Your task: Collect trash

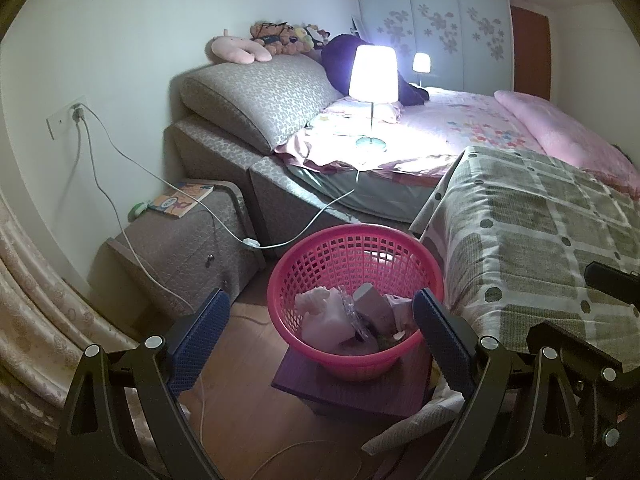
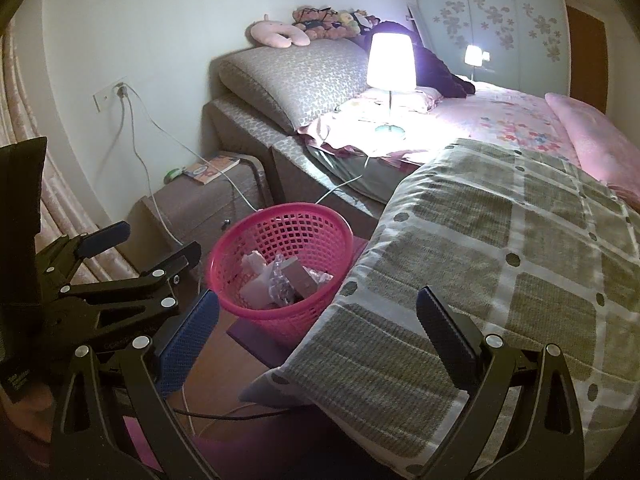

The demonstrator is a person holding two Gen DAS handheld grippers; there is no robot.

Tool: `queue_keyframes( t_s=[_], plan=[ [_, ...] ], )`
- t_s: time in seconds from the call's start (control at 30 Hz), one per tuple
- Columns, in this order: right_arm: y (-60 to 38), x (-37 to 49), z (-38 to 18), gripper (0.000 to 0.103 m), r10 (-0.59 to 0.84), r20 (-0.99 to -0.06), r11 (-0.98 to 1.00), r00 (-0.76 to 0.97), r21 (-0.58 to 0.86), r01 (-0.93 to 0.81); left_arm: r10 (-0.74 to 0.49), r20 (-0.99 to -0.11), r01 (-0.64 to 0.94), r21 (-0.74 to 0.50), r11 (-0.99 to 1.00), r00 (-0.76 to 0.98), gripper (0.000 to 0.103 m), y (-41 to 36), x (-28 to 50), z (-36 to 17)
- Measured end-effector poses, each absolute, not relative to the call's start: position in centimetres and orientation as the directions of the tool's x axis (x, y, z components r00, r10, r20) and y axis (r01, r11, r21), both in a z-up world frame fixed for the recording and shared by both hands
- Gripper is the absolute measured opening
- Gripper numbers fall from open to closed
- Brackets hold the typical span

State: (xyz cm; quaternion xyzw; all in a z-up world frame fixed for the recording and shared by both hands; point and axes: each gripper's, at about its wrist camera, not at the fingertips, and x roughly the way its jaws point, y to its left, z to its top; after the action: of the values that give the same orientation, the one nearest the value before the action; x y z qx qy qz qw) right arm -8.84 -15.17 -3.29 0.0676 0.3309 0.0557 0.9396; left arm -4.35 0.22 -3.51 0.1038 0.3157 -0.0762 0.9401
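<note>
- Bedroom, dim except for a lit white-shaded table lamp (image 1: 373, 76) standing on the pink floral bed sheet (image 1: 472, 124); a checked grey-green and white quilt (image 2: 500, 248) drapes over the near corner of the bed.
- Round pink plastic lattice basket (image 1: 354, 248) rests on a dark purple square block (image 1: 316, 384) on the wooden floor, between a grey fabric bedside cabinet (image 1: 180, 248) and the hanging edge of the quilt.
- Trash in the basket (image 1: 352, 316): crumpled pale pink and white pieces, a clear plastic wrapper and a greyish box-like item lie piled at the bottom; exact kinds cannot be told.
- Left gripper (image 1: 320, 336), blue-padded: jaws spread wide and empty, framing the basket from above and in front.
- Right gripper (image 2: 320, 332), also blue-padded: jaws spread wide and empty, held over the quilt corner just beside the basket; the left tool appears at this view's left edge.
- Step in hand (judged): a pause between pickups, or the close of collection, since both tongs are empty and the basket already holds waste.
- Next move (judged): find any remaining litter. None is plainly visible on bed, cabinet or floor, so a search beyond these views may be needed, then a grasp and a carry back over the basket's rim.
- White lamp cable (image 1: 304, 236) trails close behind the basket; a snag is possible.
</note>
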Motion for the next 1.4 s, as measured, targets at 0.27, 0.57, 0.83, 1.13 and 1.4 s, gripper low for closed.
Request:
queue_keyframes(
  t_s=[0.27, 0.57, 0.83, 1.13, 1.4],
  plan=[
    [-15.02, -8.94, -3.49, 0.096, 0.153, -0.618, 0.984, 0.771, 0.165, -0.063, -0.078, -0.610, 0.209, 0.147, 0.967, 0.789, 0.089, 0.23, -4.32, -3.49],
    [-14.98, -8.91, -3.59, 0.096, 0.153, -0.620, 0.984, 0.770, 0.166, -0.062, -0.079, -0.612, 0.211, 0.147, 0.966, 0.787, 0.089, 0.12, -4.37, -3.65],
    [-14.88, -9.04, -3.74, 0.096, 0.155, -0.621, 0.984, 0.768, 0.168, -0.063, -0.078, -0.613, 0.211, 0.147, 0.966, 0.786, 0.089, 0.06, -4.37, -3.73],
    [-14.87, -9.12, -3.90, 0.096, 0.156, -0.622, 0.984, 0.767, 0.169, -0.063, -0.079, -0.614, 0.211, 0.146, 0.967, 0.786, 0.089, 0.05, -4.36, -3.71],
    [-14.77, -9.17, -3.93, 0.096, 0.156, -0.623, 0.984, 0.766, 0.169, -0.063, -0.079, -0.614, 0.211, 0.146, 0.966, 0.785, 0.089, 0.09, -4.33, -3.67]
  ],
)
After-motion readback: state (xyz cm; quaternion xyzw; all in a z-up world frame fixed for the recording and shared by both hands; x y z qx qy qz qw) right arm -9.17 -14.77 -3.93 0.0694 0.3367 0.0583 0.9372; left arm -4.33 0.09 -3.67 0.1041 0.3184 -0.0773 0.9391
